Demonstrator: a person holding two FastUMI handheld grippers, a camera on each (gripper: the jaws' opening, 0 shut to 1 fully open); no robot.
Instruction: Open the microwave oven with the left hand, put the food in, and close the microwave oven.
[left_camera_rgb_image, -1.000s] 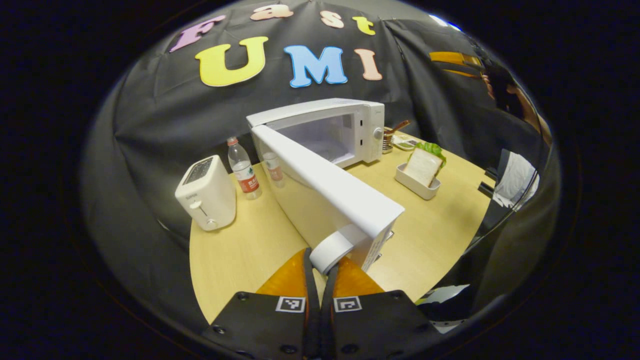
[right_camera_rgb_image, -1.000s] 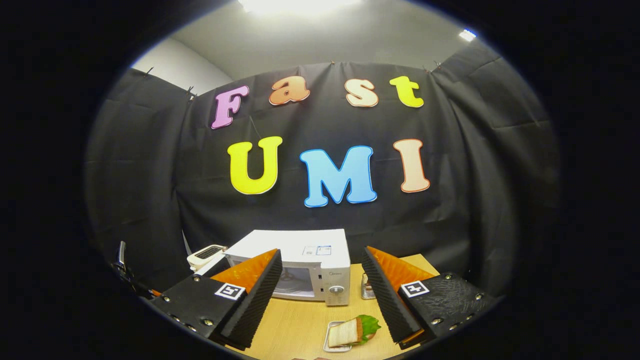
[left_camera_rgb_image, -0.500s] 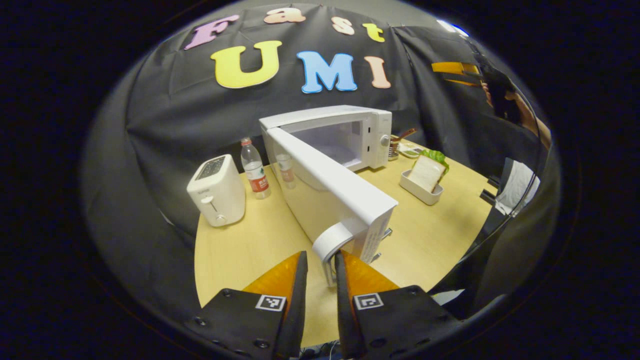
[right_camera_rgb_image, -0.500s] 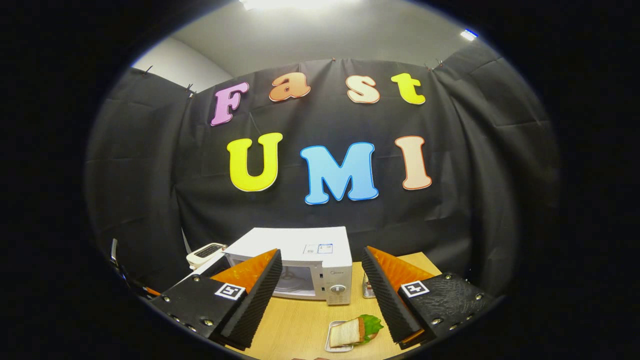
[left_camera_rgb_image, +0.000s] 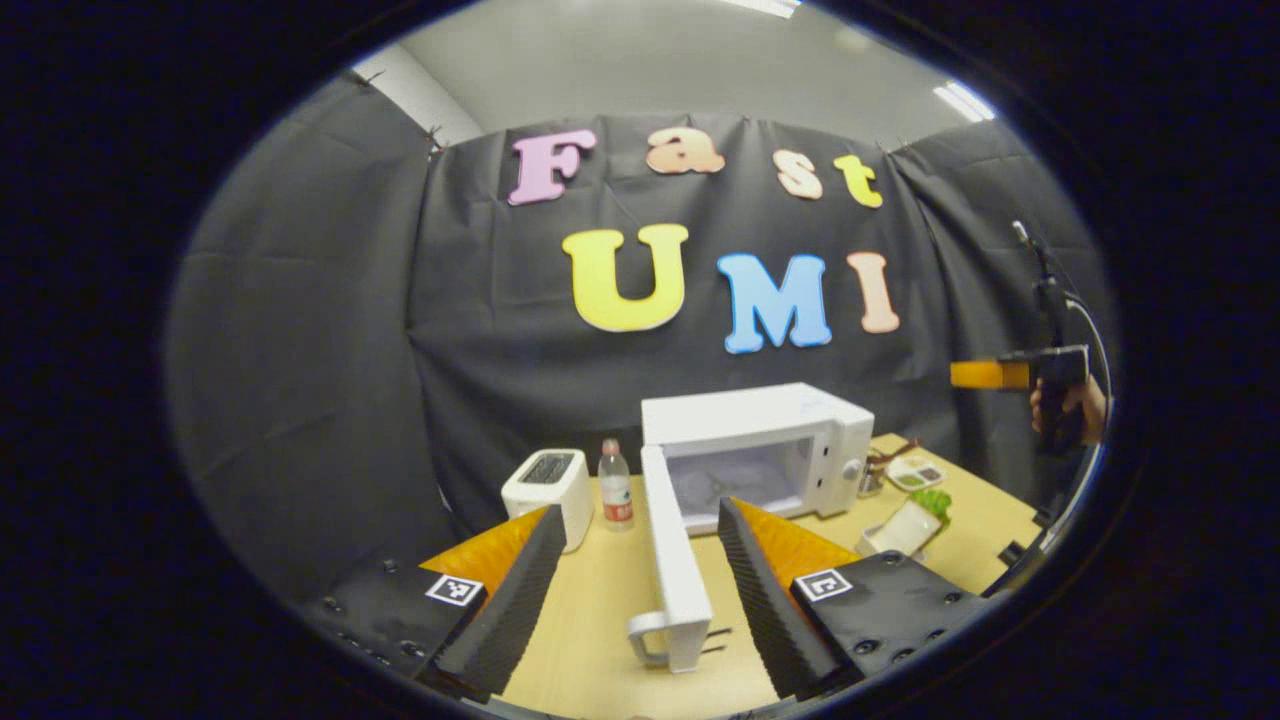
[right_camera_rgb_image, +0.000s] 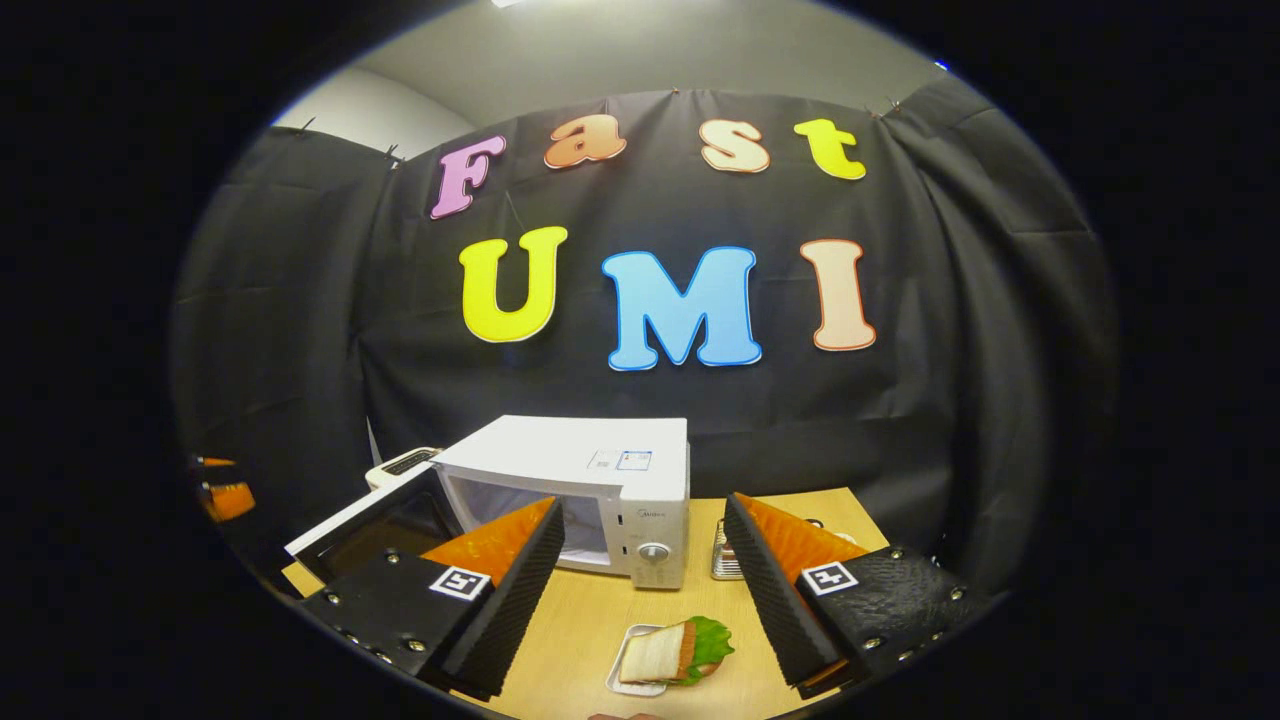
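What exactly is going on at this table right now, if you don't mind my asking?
A person is working a pair of handheld tongs to get food into a microwave. Its door stands wide open, and the left tongs hang open just short of the door handle, gripping nothing. The right tongs are open too, poised above the sandwich in its small tray on the table in front of the oven. The food is not yet picked up.

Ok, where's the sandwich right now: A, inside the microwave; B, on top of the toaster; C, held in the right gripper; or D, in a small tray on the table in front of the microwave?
D: the sandwich sits in its small tray on the table, in front of the open microwave.
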